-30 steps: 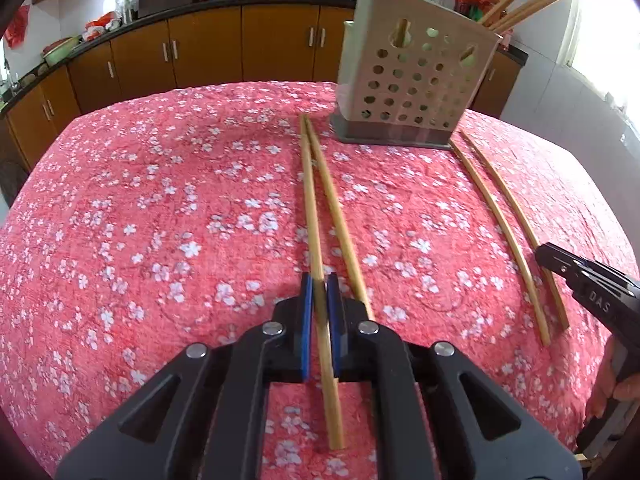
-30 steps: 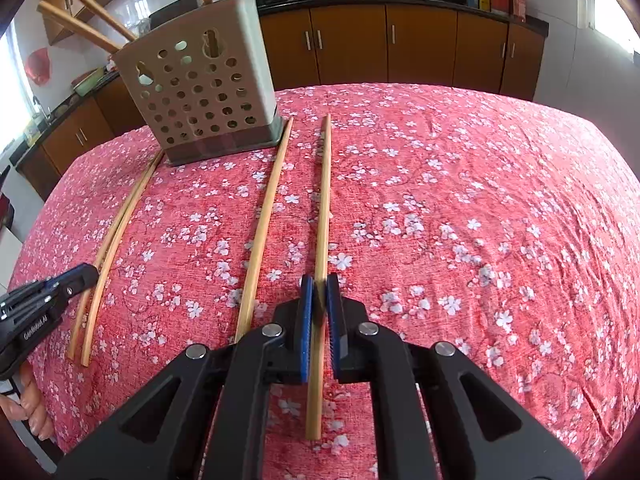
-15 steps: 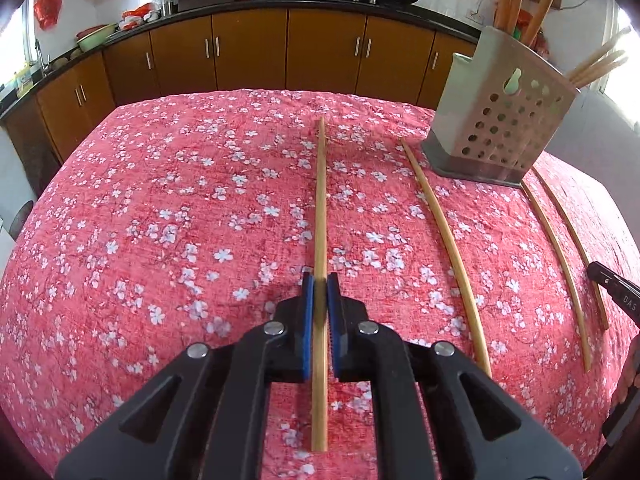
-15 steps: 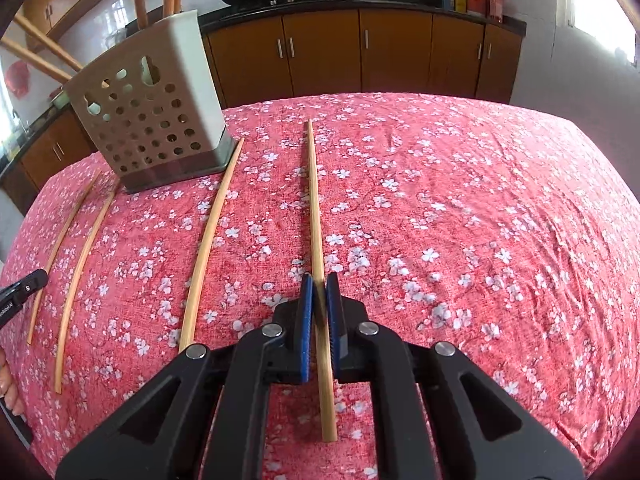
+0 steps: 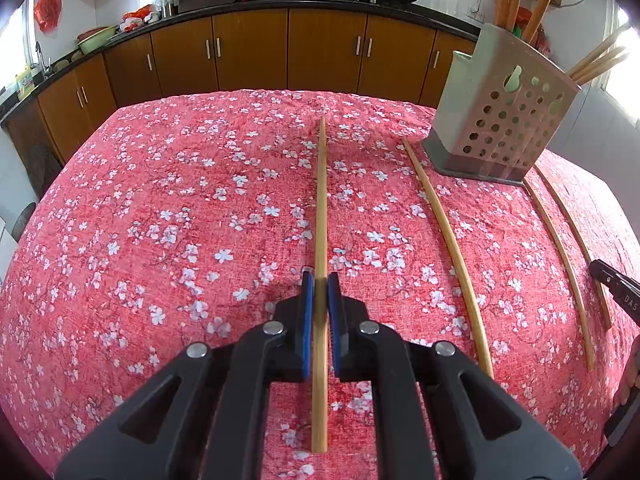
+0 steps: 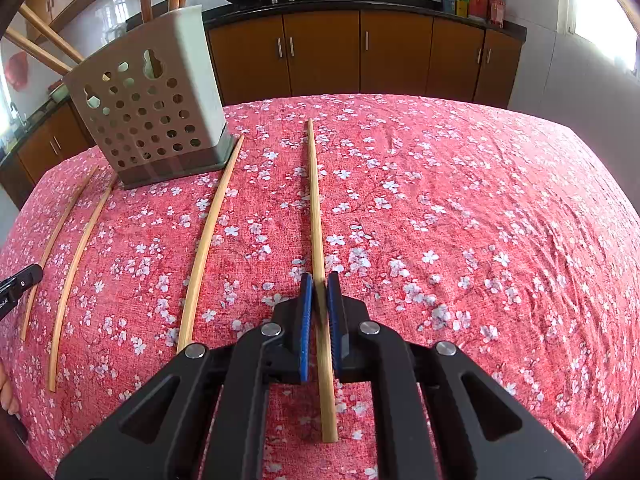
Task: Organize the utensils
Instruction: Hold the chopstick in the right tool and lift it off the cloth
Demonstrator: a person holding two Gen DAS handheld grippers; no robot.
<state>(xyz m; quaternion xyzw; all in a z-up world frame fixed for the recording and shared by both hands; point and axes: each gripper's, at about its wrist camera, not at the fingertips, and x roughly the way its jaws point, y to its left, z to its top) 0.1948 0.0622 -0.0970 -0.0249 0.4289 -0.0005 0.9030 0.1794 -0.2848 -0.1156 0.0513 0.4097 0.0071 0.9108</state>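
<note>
Table (image 5: pixel 120 200) under a red cloth with white blossoms carries a beige perforated plastic utensil holder (image 5: pixel 504 120) at the far side, wooden sticks standing in it. Left gripper (image 5: pixel 319 280), jaws clenched on a long bamboo chopstick (image 5: pixel 321 200) left of the holder; right gripper (image 6: pixel 318 280), jaws clenched on another bamboo chopstick (image 6: pixel 314 200) right of it. Three loose chopsticks lie flat between them: one (image 6: pixel 208 236) just beside the holder's base, two (image 6: pixel 76 256) near the holder's other side.
</note>
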